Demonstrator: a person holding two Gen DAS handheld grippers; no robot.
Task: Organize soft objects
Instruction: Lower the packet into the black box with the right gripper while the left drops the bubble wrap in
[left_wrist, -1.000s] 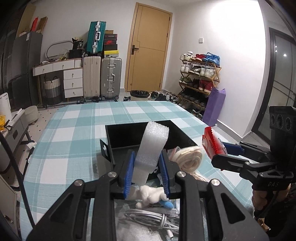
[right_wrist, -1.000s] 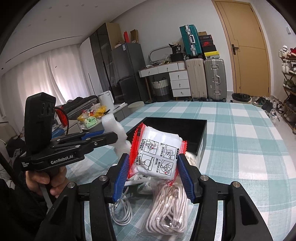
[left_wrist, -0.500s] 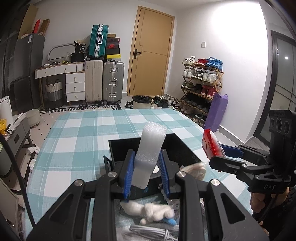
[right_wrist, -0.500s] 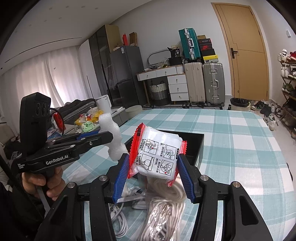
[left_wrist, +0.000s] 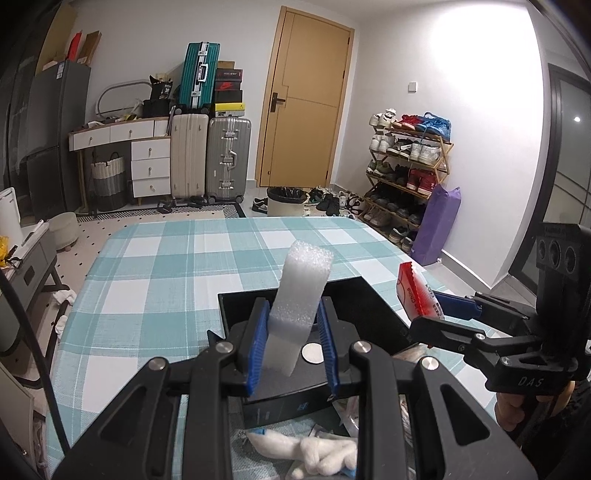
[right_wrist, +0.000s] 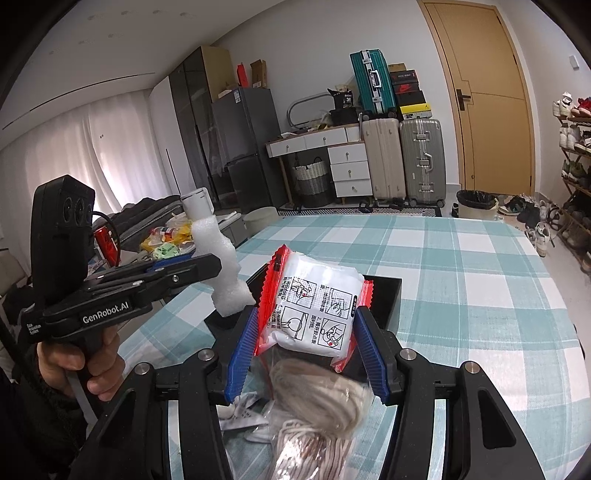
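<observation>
My left gripper (left_wrist: 291, 325) is shut on a tall white foam block (left_wrist: 301, 291), held upright over the near edge of the black box (left_wrist: 295, 295). The same foam block (right_wrist: 218, 266) shows in the right wrist view, clamped in the left gripper (right_wrist: 207, 266). My right gripper (right_wrist: 306, 332) is shut on a red-edged white packet (right_wrist: 314, 310) with printed pictures, just in front of the black box (right_wrist: 384, 295). In the left wrist view the packet (left_wrist: 415, 295) and right gripper (left_wrist: 439, 306) hang to the right of the box.
A bagged bundle of cream cord (right_wrist: 317, 413) lies on the checked tablecloth (right_wrist: 461, 266) below my right gripper. White cotton wadding (left_wrist: 317, 448) lies near the front edge. A coin-like disc (left_wrist: 311, 352) rests in the box. Suitcases and a shoe rack stand beyond the table.
Both grippers moved forward with their loads, closing on the black box. The cord bundle and cotton slid lower in the views. Neither grip changed.
</observation>
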